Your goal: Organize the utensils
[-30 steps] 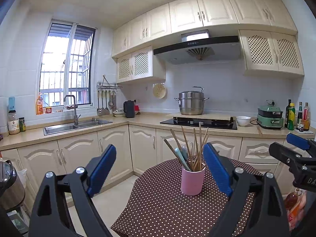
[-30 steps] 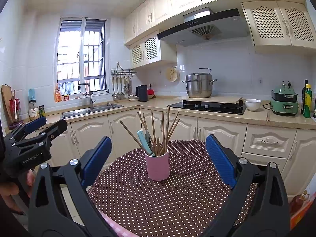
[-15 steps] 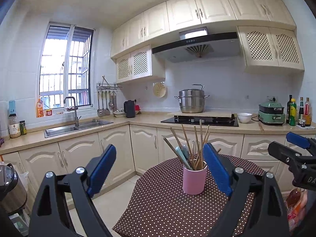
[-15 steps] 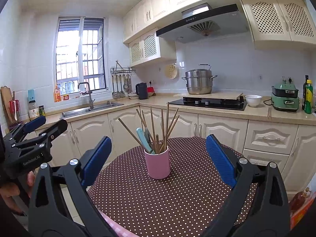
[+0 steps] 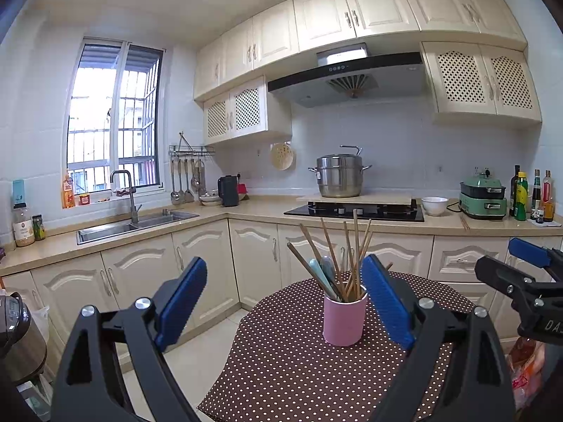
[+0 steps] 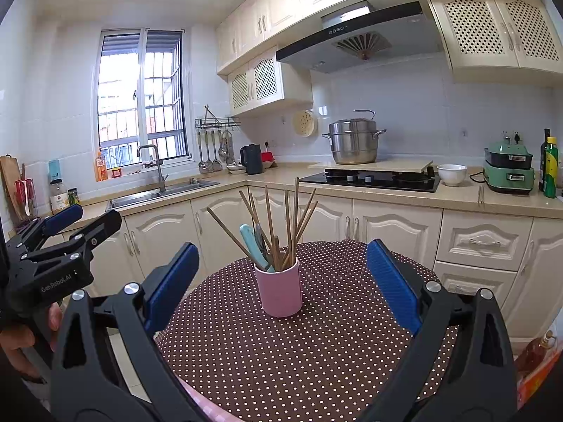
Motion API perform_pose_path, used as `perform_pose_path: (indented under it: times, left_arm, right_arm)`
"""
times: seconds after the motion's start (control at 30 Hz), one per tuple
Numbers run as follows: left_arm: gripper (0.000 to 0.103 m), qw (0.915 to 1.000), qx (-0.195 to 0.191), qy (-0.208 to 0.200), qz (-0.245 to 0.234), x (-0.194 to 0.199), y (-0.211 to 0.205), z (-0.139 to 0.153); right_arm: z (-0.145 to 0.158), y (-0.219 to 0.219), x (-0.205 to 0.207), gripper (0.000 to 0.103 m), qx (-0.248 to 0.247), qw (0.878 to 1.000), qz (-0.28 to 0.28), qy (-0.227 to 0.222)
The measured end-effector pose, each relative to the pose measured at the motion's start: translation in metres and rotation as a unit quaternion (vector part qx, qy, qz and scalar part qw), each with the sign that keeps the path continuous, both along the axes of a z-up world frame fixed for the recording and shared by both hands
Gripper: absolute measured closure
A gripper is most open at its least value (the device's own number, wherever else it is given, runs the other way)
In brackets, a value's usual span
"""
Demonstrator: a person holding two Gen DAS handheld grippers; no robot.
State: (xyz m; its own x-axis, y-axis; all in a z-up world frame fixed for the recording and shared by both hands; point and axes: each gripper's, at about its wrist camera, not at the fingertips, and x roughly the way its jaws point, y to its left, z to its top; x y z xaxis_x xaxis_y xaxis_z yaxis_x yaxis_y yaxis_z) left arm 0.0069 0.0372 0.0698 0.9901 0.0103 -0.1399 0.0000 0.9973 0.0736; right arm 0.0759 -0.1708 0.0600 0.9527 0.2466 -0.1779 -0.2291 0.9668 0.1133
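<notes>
A pink cup [image 5: 343,320] [image 6: 279,290] stands on a round table with a brown polka-dot cloth [image 5: 281,369] [image 6: 281,358]. Several wooden chopsticks [image 5: 355,246] [image 6: 292,218] and a pale blue utensil handle [image 5: 318,277] [image 6: 250,242] stick out of it. My left gripper [image 5: 285,299] hovers open, short of the cup and left of it, with nothing between its blue pads. In the right wrist view my right gripper [image 6: 281,281] is open too, its jaws framing the cup from a distance without touching it. Each gripper also shows at the other view's edge.
Behind the table runs an L-shaped counter with a sink [image 5: 133,227], a hob [image 5: 355,211] carrying a steel pot [image 5: 339,176], a white bowl [image 5: 434,205] and bottles [image 5: 531,193]. A cooker [image 5: 17,334] sits low at the left; a hand [image 6: 21,344] holds the left gripper.
Both views have tilted slightly, so the cabinets and counter sit a little higher or lower in frame. The cup, the utensils and both pairs of jaws look unchanged.
</notes>
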Motion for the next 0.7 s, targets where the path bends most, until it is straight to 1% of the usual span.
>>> perform_pose_path:
  times: [0.53, 0.7]
  left_arm:
    - [0.015, 0.9999, 0.003, 0.009, 0.003, 0.016, -0.002, -0.005]
    - [0.015, 0.9998, 0.005, 0.018, 0.006, 0.027, 0.000, -0.011]
  right_arm:
    - [-0.009, 0.000, 0.017, 0.009, 0.005, 1.000, 0.002, 0.013]
    - [-0.016, -0.001, 0.029, 0.009, 0.007, 1.000, 0.002, 0.025]
